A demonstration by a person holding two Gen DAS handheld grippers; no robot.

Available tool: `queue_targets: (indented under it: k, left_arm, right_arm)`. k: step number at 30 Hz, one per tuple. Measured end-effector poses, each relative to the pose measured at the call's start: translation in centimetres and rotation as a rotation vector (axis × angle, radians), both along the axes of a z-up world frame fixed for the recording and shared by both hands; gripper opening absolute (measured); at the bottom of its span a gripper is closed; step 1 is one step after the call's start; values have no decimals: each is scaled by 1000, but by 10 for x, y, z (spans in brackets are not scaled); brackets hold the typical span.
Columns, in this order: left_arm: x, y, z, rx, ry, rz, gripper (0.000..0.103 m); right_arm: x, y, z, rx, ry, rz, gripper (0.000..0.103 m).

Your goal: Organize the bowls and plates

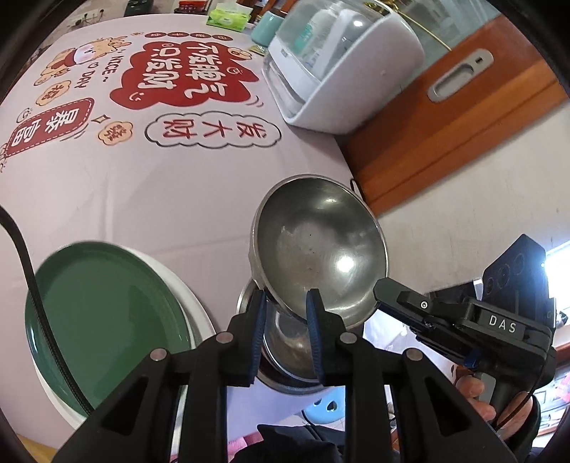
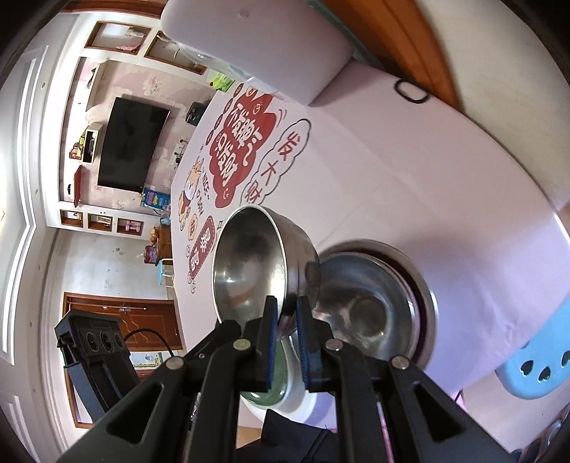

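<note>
A small steel bowl is held tilted in the air, just above a larger steel bowl that rests on the table. My left gripper has one finger outside and one inside the small bowl's near rim. My right gripper is shut on the small bowl's rim, with the larger bowl to its right; it also shows in the left wrist view. A green plate lies on a white plate at the left.
The table wears a pale cloth with red cartoon print. A white appliance with a clear lid stands at the back right, a green tissue pack behind it. A blue stool stands by the table edge.
</note>
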State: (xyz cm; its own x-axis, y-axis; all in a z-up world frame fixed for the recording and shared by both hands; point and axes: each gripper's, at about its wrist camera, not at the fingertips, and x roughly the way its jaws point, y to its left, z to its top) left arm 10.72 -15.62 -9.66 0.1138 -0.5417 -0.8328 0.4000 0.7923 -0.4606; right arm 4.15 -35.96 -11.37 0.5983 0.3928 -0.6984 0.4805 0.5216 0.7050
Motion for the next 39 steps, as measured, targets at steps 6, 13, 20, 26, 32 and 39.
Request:
queue_targets:
  k: [6, 13, 20, 26, 32, 39]
  left_arm:
    - [-19, -4, 1, 8, 5, -32, 20]
    - [-33, -7, -7, 23, 20, -62, 20]
    - [-41, -11, -13, 33, 37, -78, 20]
    - [-43, -13, -12, 37, 35, -85, 20]
    - [-44, -12, -12, 43, 32, -84, 22]
    - [-47, -8, -11, 56, 27, -90, 22]
  right_arm:
    - [-23, -2, -6, 14, 12, -25, 10]
    - [-42, -2, -12, 22, 34, -50, 10]
    - [-50, -3, -17, 28, 45, -57, 13]
    - [-49, 2, -16, 22, 34, -35, 13]
    - [-50, 3, -20, 23, 43, -36, 13]
    - [-53, 4, -33, 26, 84, -41, 13]
